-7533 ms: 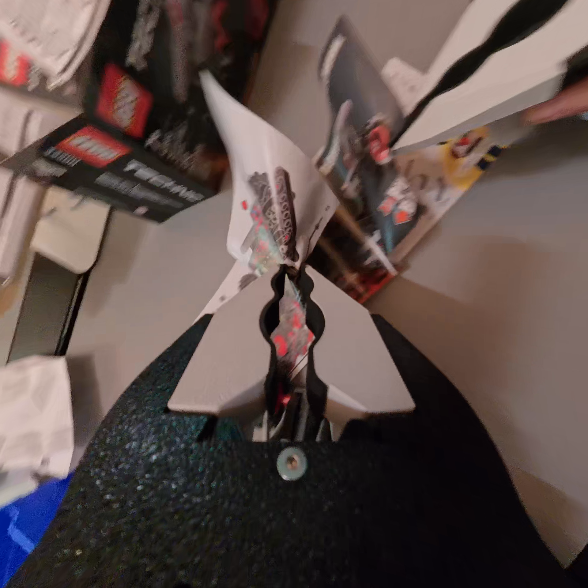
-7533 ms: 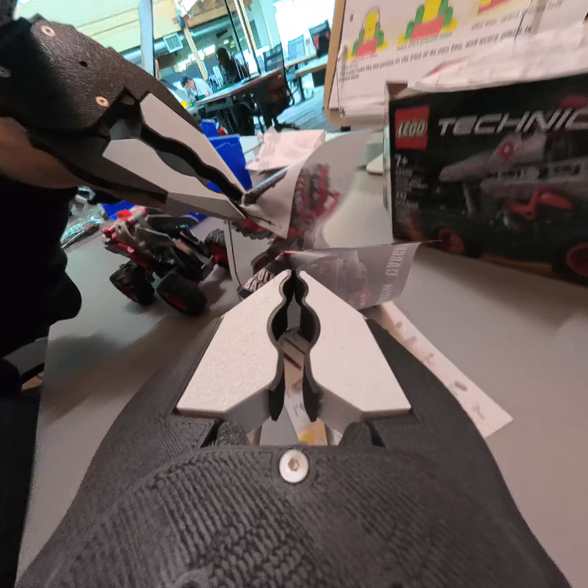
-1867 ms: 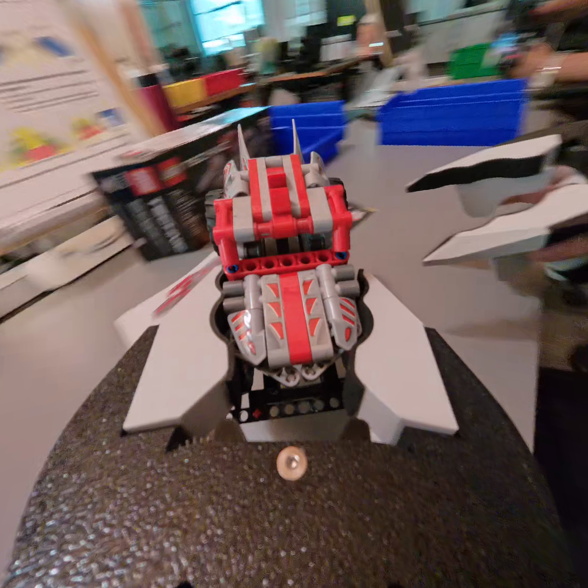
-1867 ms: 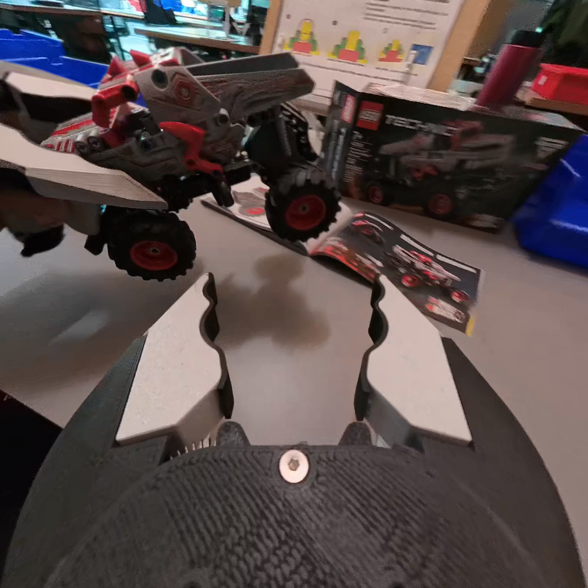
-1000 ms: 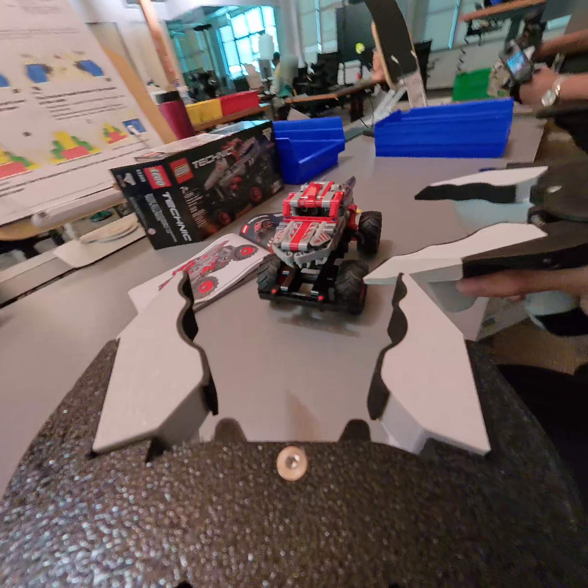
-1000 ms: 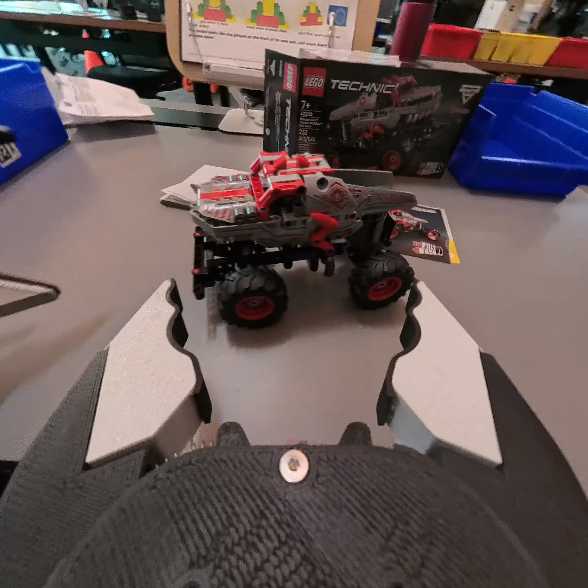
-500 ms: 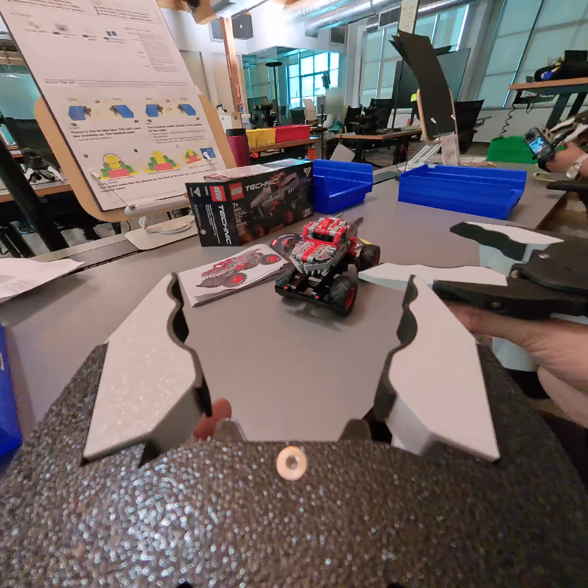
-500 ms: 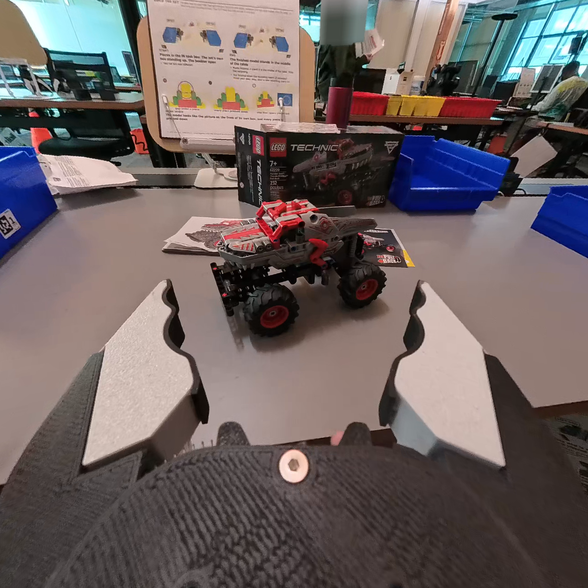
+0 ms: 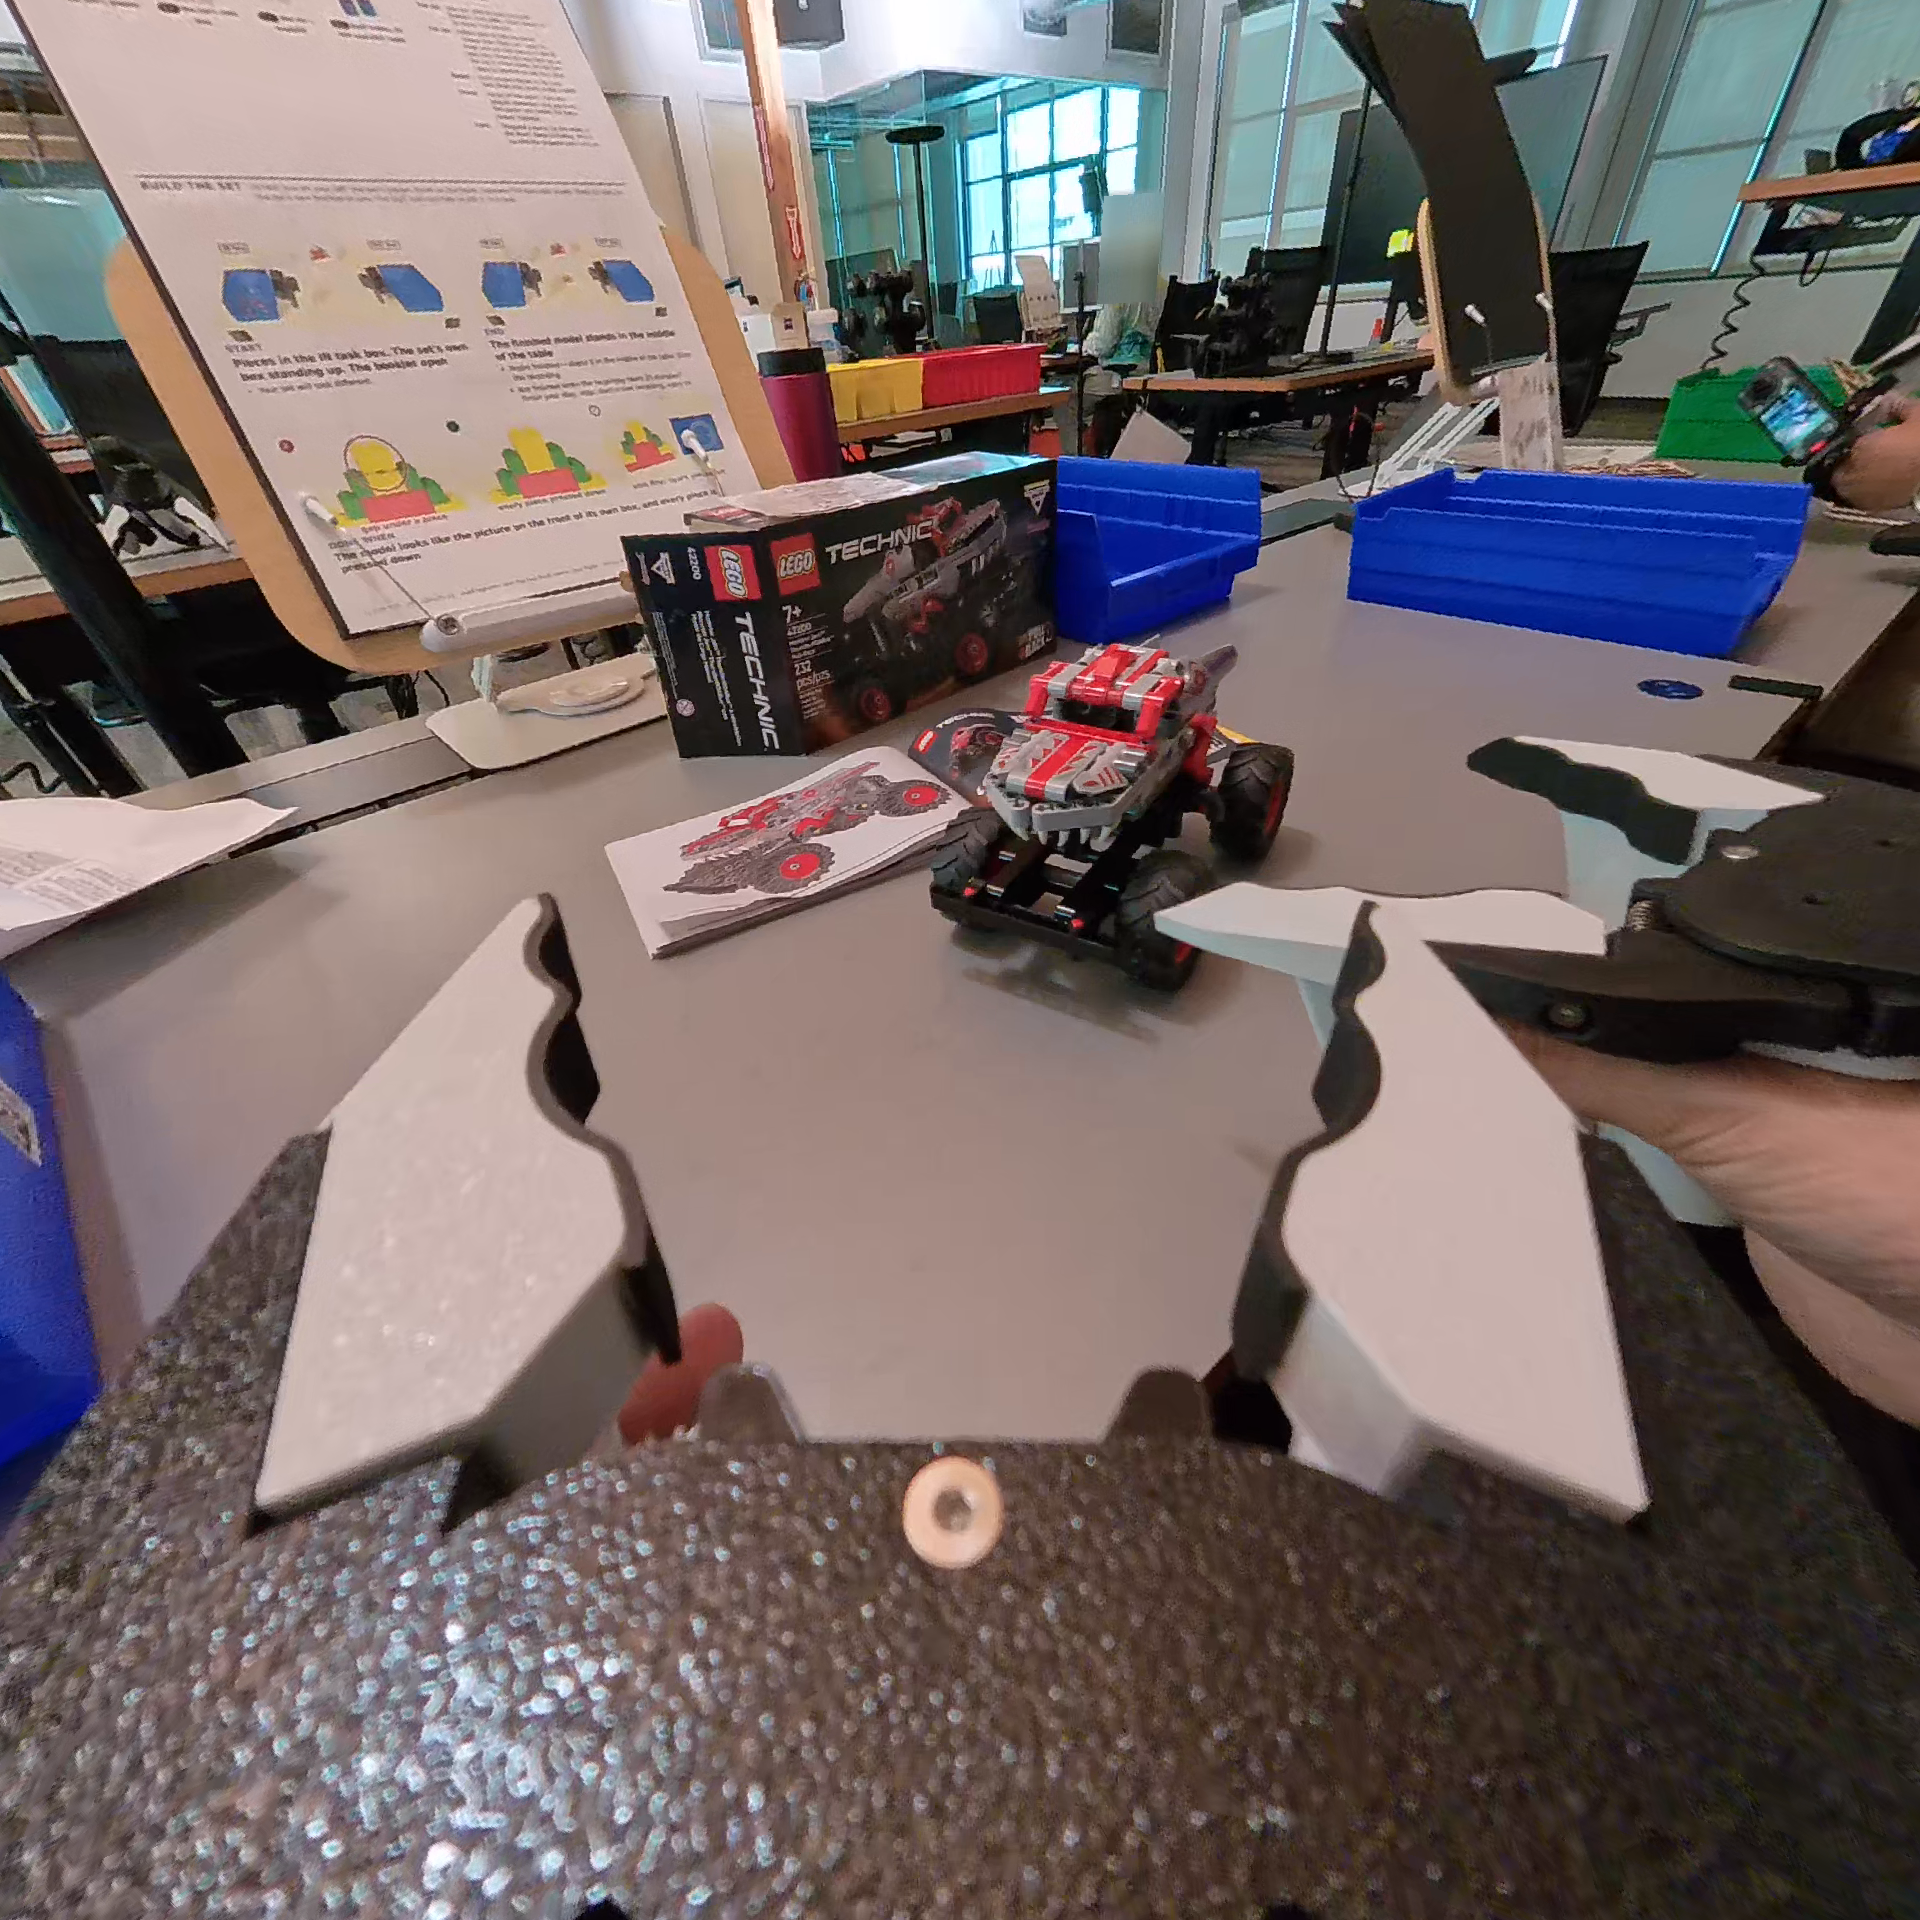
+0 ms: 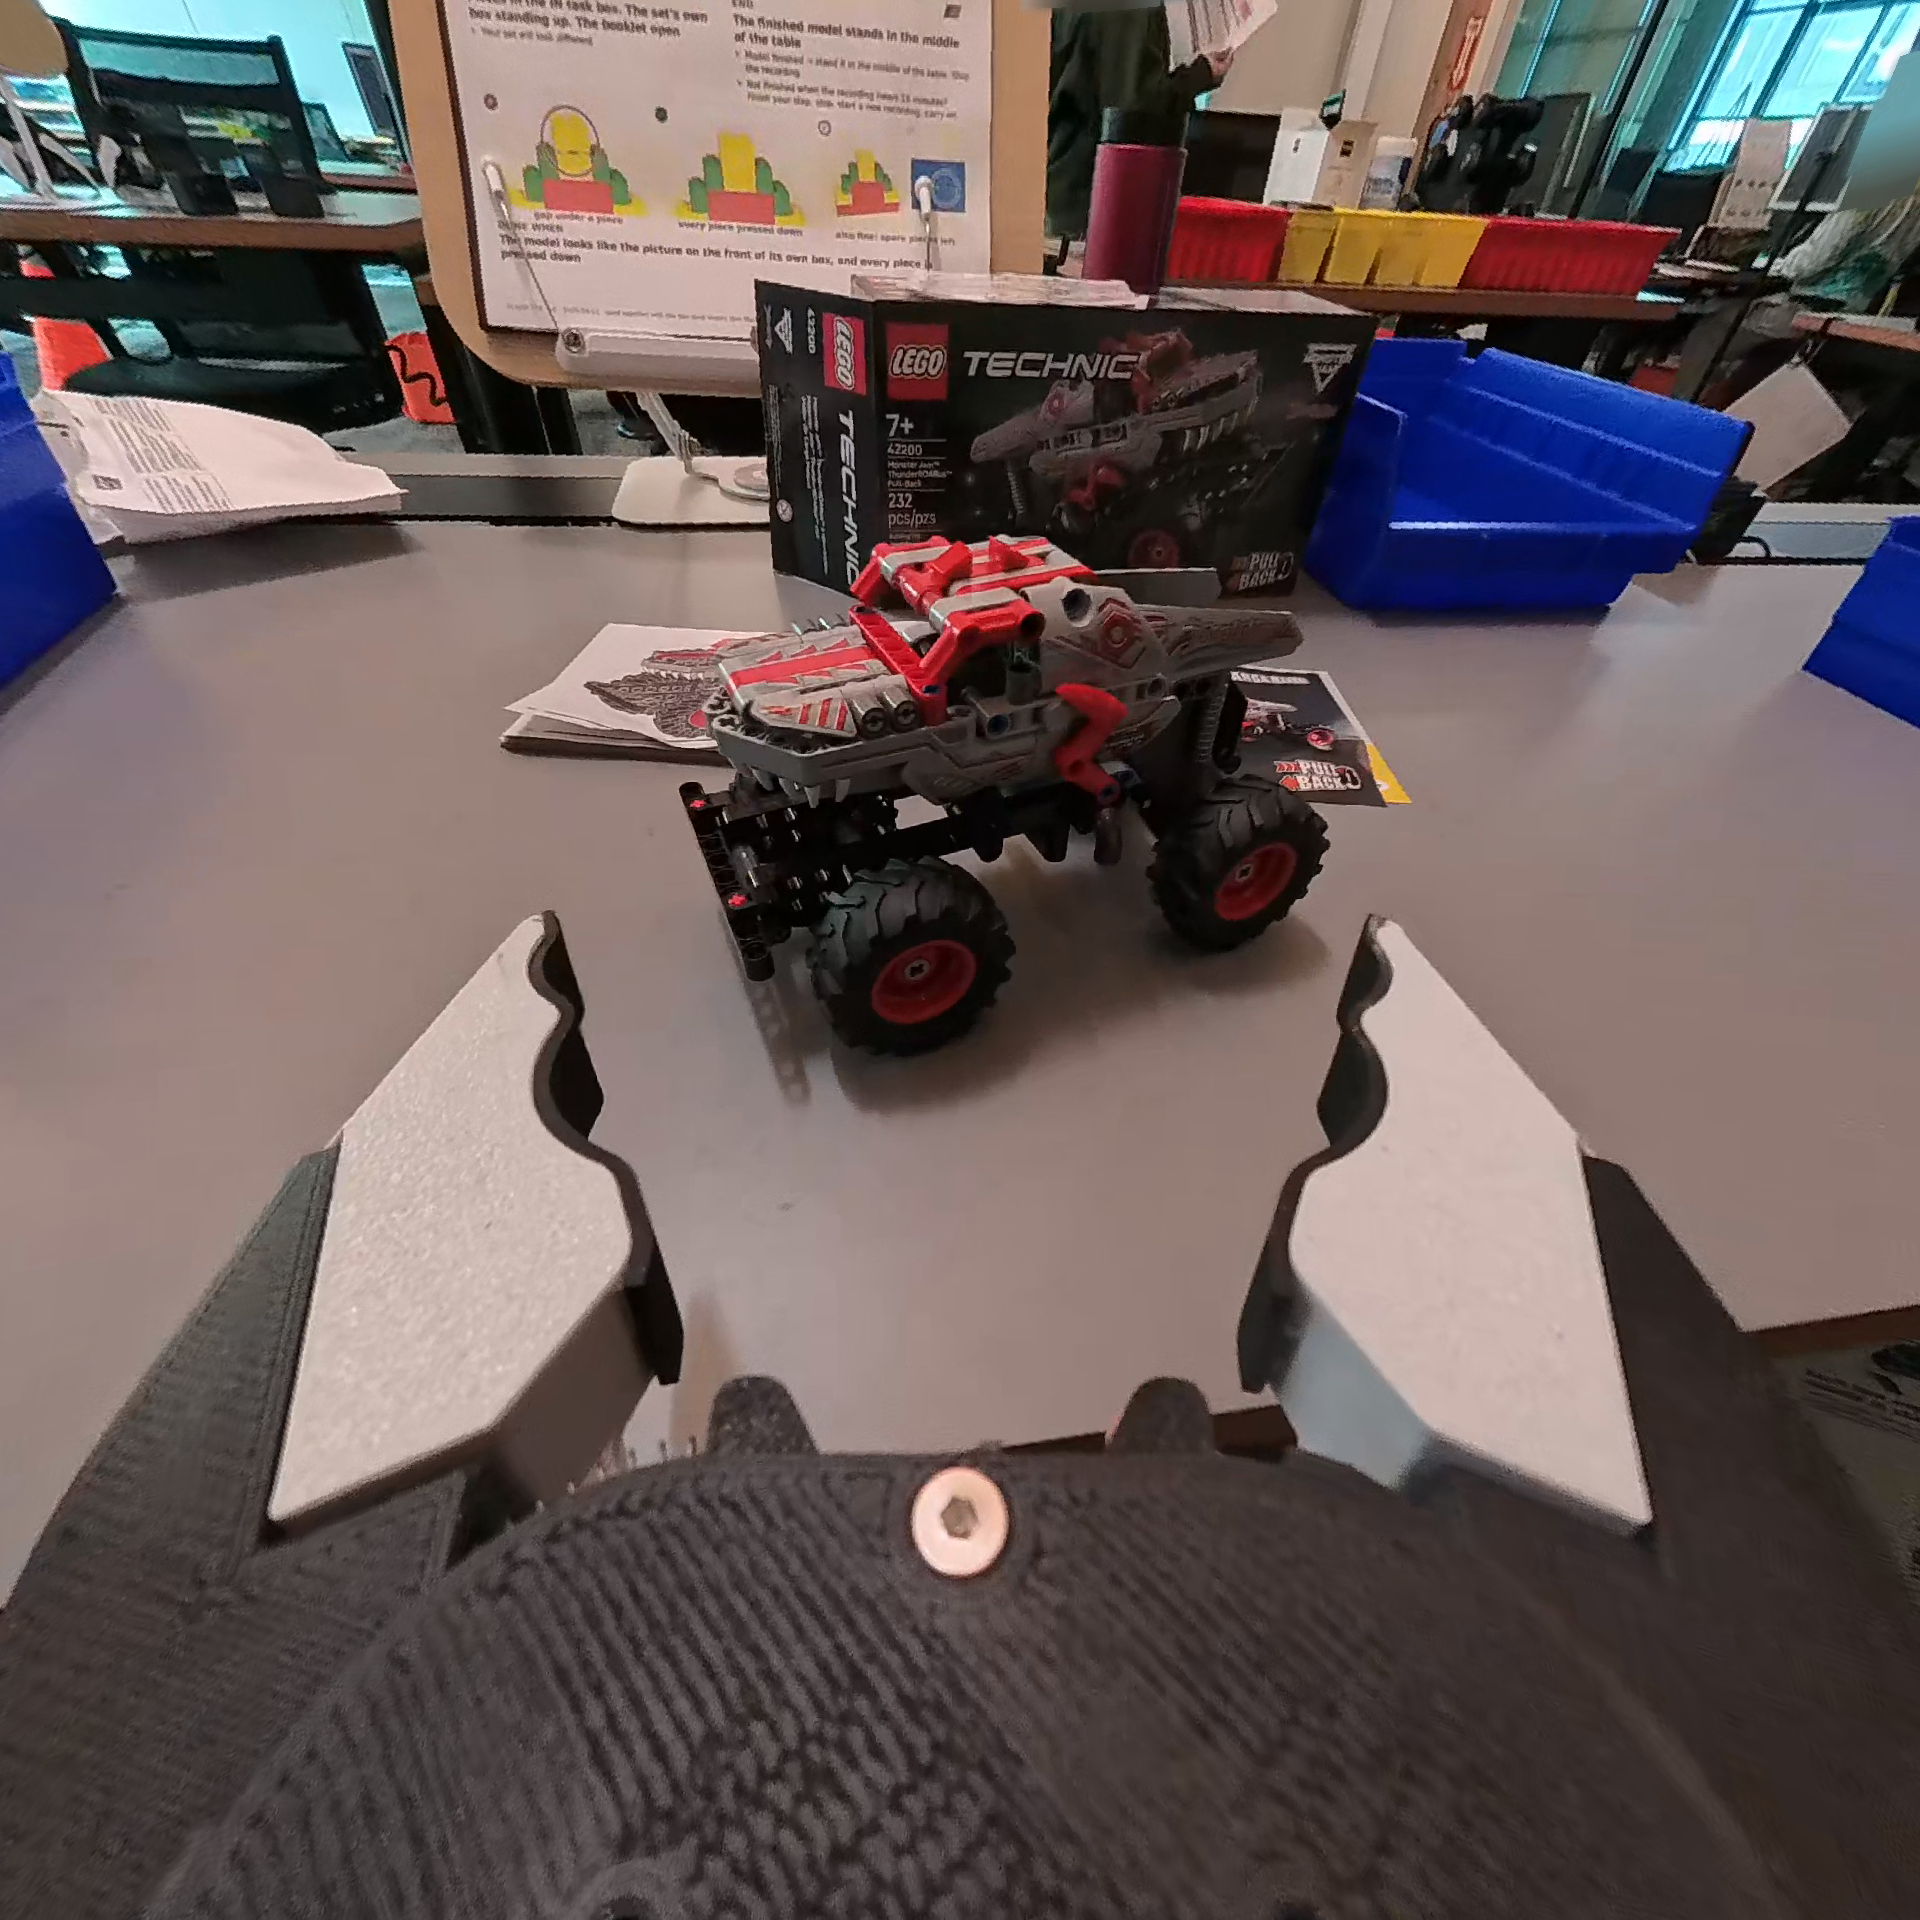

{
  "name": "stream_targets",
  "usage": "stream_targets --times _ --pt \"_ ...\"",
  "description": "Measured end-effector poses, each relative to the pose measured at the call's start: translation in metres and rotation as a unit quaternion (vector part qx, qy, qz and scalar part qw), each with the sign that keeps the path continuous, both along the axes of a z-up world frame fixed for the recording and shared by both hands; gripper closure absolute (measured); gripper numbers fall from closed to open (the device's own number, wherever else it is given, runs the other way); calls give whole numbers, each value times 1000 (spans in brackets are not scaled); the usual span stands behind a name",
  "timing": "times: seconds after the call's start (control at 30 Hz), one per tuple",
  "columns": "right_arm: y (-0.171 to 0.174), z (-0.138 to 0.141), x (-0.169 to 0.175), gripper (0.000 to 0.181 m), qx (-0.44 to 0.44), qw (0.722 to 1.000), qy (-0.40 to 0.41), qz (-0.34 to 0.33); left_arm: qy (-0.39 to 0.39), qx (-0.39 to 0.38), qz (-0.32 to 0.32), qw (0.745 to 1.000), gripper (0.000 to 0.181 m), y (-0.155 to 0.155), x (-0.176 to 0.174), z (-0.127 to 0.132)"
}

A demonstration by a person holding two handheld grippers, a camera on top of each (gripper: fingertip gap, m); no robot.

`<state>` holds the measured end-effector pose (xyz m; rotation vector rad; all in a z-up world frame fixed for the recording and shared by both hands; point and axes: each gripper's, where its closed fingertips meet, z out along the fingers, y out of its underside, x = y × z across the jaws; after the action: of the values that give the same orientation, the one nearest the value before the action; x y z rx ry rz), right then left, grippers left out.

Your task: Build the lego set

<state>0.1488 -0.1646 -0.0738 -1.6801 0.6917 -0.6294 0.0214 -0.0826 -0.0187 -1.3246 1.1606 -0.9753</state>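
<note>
Two blue bins [image 10: 1496, 488], booklet [image 10: 613, 696] (behind truck [image 10: 997, 769])

Two wrist cameras, low over the grey table [image 9: 935, 1122], both facing its far edge.

Each looks forward between its own wide-spread claw fingers. The left view meets the truck [image 9: 1117, 800] nose-on from farther back; the right view sees its side [image 10: 997, 769] closer. Both share truck, box [image 10: 1049, 436] and booklet [image 9: 790, 831].
</note>
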Motion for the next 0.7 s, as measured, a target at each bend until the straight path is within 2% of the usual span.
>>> stream_targets --times 0.5,0.7 --pt "41 -15 7 39 2 999 46 -13 32 12 27 999 38 24 -2 -19" --pt "51 -20 3 40 -4 998 51 -20 24 5 37 999 37 36 -9 -18"
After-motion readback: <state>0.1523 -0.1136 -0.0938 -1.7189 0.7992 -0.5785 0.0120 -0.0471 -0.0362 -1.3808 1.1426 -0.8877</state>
